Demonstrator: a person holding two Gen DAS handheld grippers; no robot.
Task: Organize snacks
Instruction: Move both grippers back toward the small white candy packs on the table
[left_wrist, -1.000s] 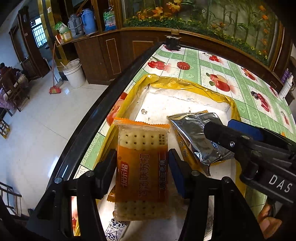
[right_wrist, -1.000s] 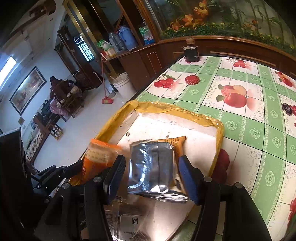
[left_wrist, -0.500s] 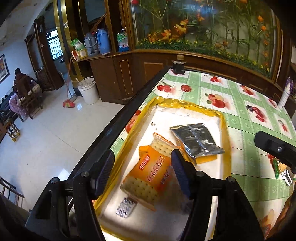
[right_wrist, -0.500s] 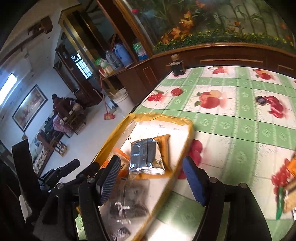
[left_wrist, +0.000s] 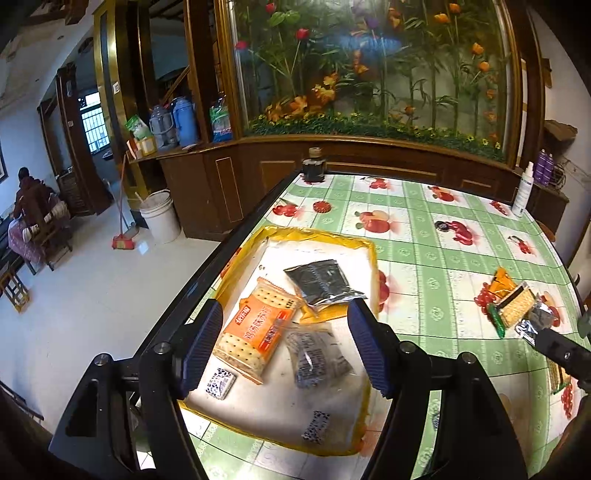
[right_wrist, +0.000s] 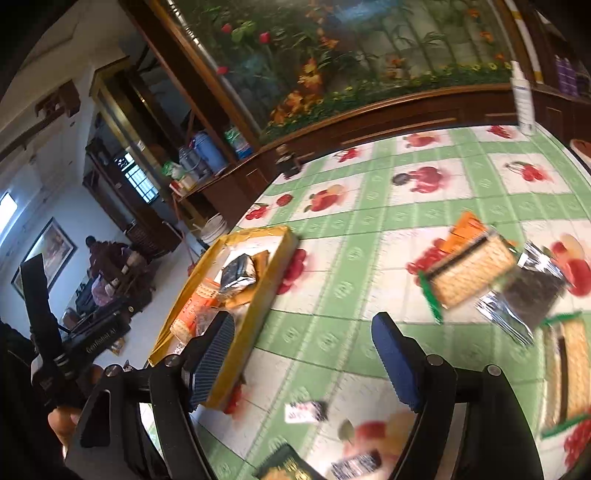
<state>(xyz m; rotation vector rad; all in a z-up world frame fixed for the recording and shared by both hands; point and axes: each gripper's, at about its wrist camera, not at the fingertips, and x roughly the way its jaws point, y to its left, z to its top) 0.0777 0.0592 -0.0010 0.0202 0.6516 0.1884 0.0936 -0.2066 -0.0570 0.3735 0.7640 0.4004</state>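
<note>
A yellow-rimmed tray (left_wrist: 371, 258) (right_wrist: 258, 288) lies at the table's left edge. In it lie an orange cracker pack (left_wrist: 258, 328), a silver-black foil pack (left_wrist: 323, 280), a clear pack of dark snacks (left_wrist: 314, 356) and small candies (left_wrist: 220, 383). My left gripper (left_wrist: 286, 345) is open and empty, raised above the tray. My right gripper (right_wrist: 306, 363) is open and empty over the tablecloth right of the tray. Loose snacks lie at the right: a cracker pack with green ends (right_wrist: 469, 271), an orange pack (right_wrist: 467, 227), a dark foil pack (right_wrist: 528, 295) and another cracker pack (right_wrist: 565, 373).
The table has a green fruit-print cloth (left_wrist: 436, 243) and a dark left edge (left_wrist: 221, 258) over the floor. A dark jar (left_wrist: 313, 170) and a white bottle (left_wrist: 522, 192) stand at the far side. Small wrapped candies (right_wrist: 306, 410) lie near my right gripper.
Both grippers let go of their packs in the tray and pulled back and up. The right gripper swung right toward the loose snacks; its view is blurred.
</note>
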